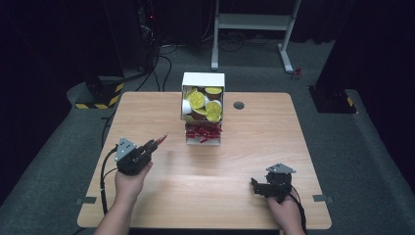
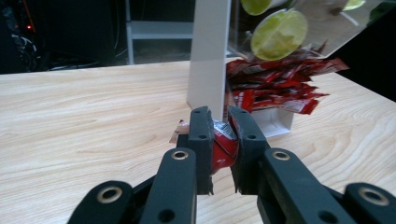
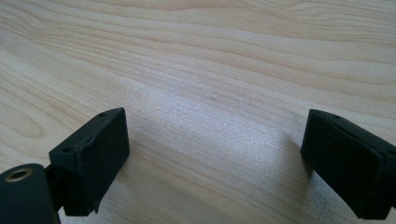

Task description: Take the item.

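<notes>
Red sachet (image 2: 223,148) pinched, left gripper (image 2: 219,122); one.

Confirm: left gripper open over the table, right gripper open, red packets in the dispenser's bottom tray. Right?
Not quite. The left gripper is shut on a red packet, as the left gripper view shows. The right gripper is open, and red packets do sit in the dispenser.

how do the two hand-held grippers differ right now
The left hand-held gripper has its jaws shut on a red packet; the right hand-held gripper has its jaws wide apart with nothing between them. The left points toward the white dispenser; the right sits near the table's front edge. Both are black and hand-held.
</notes>
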`<action>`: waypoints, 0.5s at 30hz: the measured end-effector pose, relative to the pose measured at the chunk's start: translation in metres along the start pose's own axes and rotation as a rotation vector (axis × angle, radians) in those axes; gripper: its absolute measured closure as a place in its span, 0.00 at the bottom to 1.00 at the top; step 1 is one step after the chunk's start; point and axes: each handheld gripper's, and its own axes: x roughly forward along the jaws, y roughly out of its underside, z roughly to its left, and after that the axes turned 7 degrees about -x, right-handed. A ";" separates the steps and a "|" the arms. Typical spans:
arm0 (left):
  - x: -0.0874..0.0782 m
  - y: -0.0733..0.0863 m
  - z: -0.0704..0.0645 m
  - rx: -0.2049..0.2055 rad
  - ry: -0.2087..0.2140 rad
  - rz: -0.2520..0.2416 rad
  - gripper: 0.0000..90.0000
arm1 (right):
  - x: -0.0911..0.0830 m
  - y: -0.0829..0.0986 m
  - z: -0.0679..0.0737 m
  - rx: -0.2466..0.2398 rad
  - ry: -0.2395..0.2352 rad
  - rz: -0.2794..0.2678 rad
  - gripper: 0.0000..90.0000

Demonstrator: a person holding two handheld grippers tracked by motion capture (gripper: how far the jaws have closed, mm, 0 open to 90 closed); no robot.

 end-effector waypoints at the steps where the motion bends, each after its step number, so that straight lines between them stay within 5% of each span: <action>1: 0.000 0.000 0.002 -0.003 -0.004 0.001 0.89 | 0.000 0.000 0.000 0.000 0.000 0.000 0.09; 15: 0.020 -0.006 0.025 0.001 -0.054 0.040 0.89 | 0.000 0.000 0.000 0.000 0.000 0.000 0.09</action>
